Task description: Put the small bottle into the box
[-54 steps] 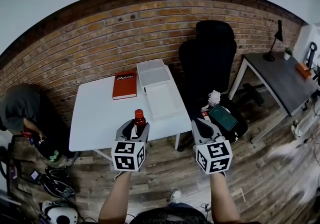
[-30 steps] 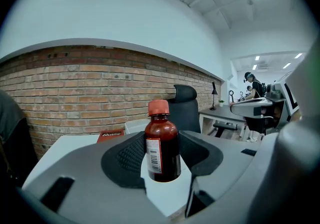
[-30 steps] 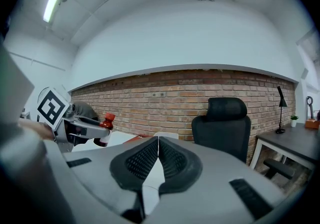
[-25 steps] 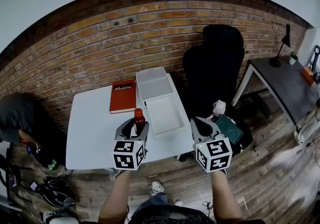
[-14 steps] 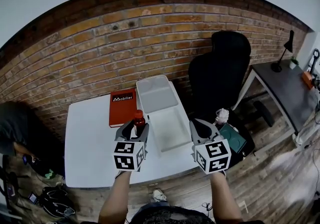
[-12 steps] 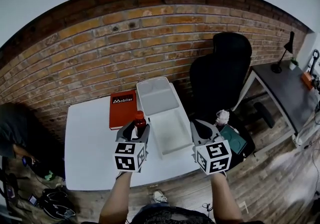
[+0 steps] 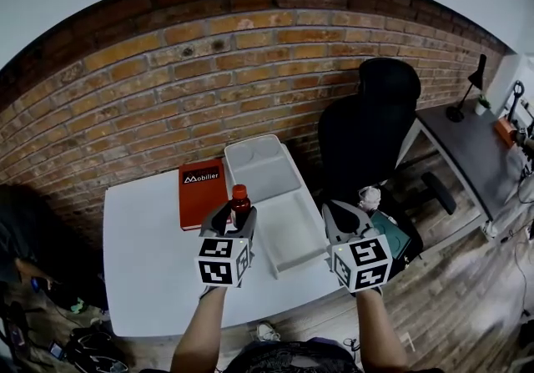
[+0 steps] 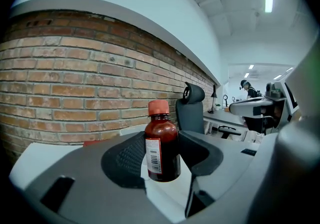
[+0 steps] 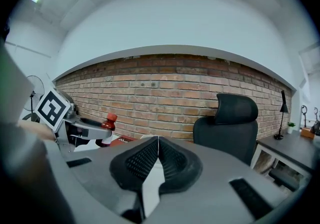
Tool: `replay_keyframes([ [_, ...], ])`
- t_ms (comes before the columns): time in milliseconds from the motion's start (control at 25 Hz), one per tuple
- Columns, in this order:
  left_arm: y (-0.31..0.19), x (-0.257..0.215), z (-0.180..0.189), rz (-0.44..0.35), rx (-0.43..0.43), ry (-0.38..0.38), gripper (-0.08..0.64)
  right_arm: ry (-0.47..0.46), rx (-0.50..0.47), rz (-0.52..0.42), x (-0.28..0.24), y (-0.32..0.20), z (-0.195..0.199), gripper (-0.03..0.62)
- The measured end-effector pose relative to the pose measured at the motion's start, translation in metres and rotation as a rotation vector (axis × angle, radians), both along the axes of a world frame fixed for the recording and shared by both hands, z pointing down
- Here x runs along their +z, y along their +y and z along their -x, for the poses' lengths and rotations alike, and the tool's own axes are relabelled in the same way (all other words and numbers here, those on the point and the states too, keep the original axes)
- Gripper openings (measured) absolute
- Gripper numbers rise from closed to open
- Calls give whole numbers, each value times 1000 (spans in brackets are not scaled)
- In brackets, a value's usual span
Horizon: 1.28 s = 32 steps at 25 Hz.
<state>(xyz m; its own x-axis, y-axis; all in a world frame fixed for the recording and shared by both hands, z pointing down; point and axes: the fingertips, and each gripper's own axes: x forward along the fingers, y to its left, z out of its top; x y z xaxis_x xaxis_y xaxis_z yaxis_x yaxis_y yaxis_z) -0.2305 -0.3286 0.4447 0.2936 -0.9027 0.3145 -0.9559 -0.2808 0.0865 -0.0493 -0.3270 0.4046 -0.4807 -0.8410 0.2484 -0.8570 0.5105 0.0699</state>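
Left tongs clenched on the bottle. Pads press on its dark body from both sides, below the shoulder; the red cap stands clear above them. Bottle upright, label facing the left gripper view. A body grip likely keeps it plumb for setting down, and leaves the base free to meet the box floor.

Bottle is carried in the air over the white worktop, just beside the left edge of the box, not yet above its opening. Red book lies to the left, near the brick wall.

Box is open, white and shallow. A second white tray sits behind it against the wall, probably the lid; whether the two are joined cannot be told.

Right tongs pressed together with nothing between them, held off the worktop's right edge, in front of the black chair. Seemingly idle and kept clear of the box.

Judgement: carrying stage. Next is a short shift right over the opening, then down. Main risk is the base clipping the near rim.
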Motion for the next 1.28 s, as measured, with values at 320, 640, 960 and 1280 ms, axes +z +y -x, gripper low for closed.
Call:
replay_keyframes([
  [320, -9, 0, -4, 0, -16, -10, 222, -12, -14, -9, -3, -13, -6, 21],
  [640, -14, -4, -27, 5, -100, -39, 221, -32, -105, -15, -5, -32, -29, 21],
  [960, -13, -11, -49, -4, -191, -59, 222, -54, -196, -20, -7, -48, -52, 21],
  [1280, -7, -6, -63, 27, -224, -103, 221, -81, -237, -14, -6, -59, -65, 21],
])
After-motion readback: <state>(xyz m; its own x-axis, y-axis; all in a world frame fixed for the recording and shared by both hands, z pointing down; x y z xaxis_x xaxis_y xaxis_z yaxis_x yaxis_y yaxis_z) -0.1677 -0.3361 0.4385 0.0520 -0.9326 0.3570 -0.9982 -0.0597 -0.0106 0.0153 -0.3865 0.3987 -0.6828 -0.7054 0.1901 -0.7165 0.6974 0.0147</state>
